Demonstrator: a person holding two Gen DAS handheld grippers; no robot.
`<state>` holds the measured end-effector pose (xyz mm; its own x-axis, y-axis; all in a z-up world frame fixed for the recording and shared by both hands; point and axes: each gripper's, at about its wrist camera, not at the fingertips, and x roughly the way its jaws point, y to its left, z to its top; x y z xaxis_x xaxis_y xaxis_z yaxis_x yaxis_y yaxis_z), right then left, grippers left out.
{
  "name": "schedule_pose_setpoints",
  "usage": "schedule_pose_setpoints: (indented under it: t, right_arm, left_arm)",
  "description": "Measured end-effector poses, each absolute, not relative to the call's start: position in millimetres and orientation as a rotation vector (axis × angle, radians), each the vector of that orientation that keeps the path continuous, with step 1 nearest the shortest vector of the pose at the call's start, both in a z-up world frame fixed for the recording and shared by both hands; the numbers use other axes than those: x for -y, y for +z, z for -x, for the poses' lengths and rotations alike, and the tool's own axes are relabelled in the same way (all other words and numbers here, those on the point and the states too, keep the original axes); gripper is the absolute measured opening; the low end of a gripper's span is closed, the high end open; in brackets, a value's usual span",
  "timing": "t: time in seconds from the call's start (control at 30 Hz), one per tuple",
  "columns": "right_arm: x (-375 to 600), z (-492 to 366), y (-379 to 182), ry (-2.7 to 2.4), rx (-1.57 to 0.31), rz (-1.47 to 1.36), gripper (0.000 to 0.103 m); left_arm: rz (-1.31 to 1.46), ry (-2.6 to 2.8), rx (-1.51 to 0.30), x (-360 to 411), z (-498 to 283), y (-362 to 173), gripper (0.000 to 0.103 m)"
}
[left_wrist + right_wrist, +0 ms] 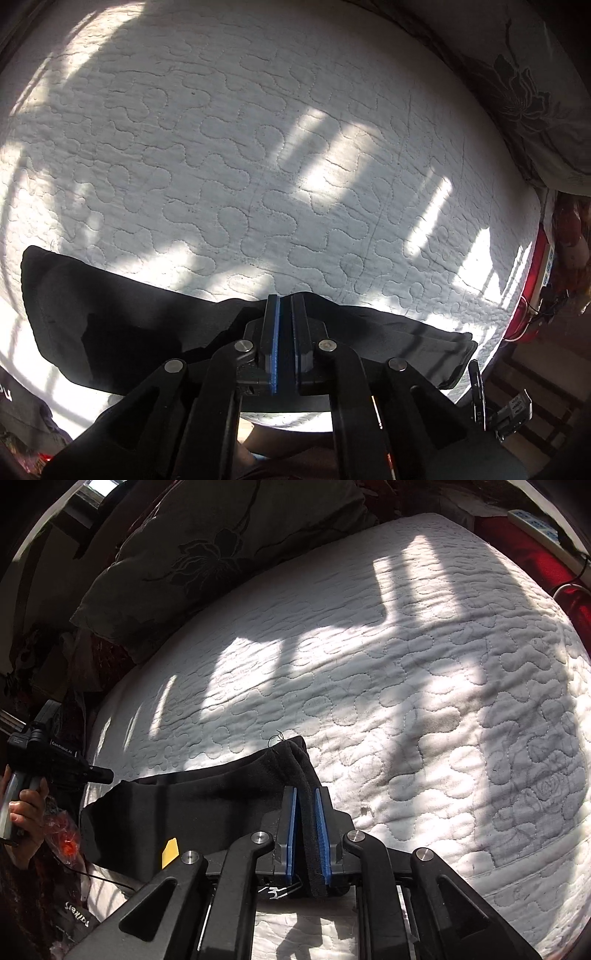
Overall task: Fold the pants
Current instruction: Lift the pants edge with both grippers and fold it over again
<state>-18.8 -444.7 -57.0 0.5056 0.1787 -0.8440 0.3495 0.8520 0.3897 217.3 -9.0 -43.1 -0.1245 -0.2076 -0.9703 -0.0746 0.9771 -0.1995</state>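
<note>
Our black pants (pixel 122 325) lie as a long band along the near edge of the bed (pixel 258 155), their long axis running across in front of us. Our right tool (pixel 306 794) pinches a thick end of the band between its blue pads. Our left tool (pixel 284 299) sits over the band's far edge, jaws nearly together; whether cloth is caught we cannot tell.

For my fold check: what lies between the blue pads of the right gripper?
In the right wrist view, a thick edge of the black pants sits between the right gripper pads.
</note>
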Motion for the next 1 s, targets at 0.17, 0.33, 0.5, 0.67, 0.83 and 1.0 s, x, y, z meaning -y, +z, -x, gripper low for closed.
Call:
schedule_pose_setpoints:
  t: [0.17,0.33,0.5,0.67,0.83,1.0]
  right_arm:
    - [402,-5,-17,0.028,-0.999,-0.449,0.024]
    - [307,-70,-26,0.337,-1.084,-0.443,0.034]
    - [239,-126,-56,0.4,-1.206,-0.405,0.034]
    - [208,-139,-69,0.497,-1.291,-0.353,0.03]
    - [185,-113,-57,0.629,-1.293,-0.176,0.033]
    - [198,-130,-68,0.596,-1.326,-0.324,0.033]
  left_arm:
    - [0.274,-0.022,-1.6,-106,-214,-33,0.055]
    - [0.311,0.044,-1.598,-187,-199,-51,0.055]
    - [0.389,-0.028,-1.627,-215,-194,-73,0.055]
    - [0.432,-0.139,-1.618,-220,-190,-82,0.061]
    - [0.466,-0.24,-1.652,-209,-192,-96,0.062]
    - [0.494,-0.292,-1.659,-203,-190,-102,0.063]
